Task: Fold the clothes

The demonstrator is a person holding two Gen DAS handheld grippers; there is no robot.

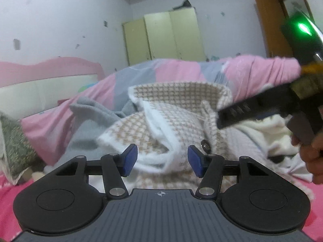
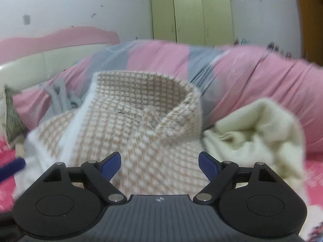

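Observation:
A beige-and-white houndstooth jacket [image 1: 161,111] with white trim and a metal button [image 1: 205,145] lies crumpled on the bed, collar standing up at the far side. My left gripper [image 1: 162,160] hovers at its near edge, jaws apart, white trim showing between the blue pads without being pressed. My right gripper [image 2: 160,166] stands wide open over the jacket [image 2: 145,121], nothing pinched. In the left wrist view one of its black fingers [image 1: 238,111] reaches in from the right above the jacket, held by a hand [image 1: 313,157].
A cream fluffy garment [image 2: 258,129] lies right of the jacket and a grey one [image 1: 90,117] to its left. A rolled pink-and-grey quilt [image 1: 171,68] runs behind them. A pink headboard [image 1: 50,68], a patterned pillow [image 1: 16,147] and a pale green wardrobe [image 1: 165,36] are around.

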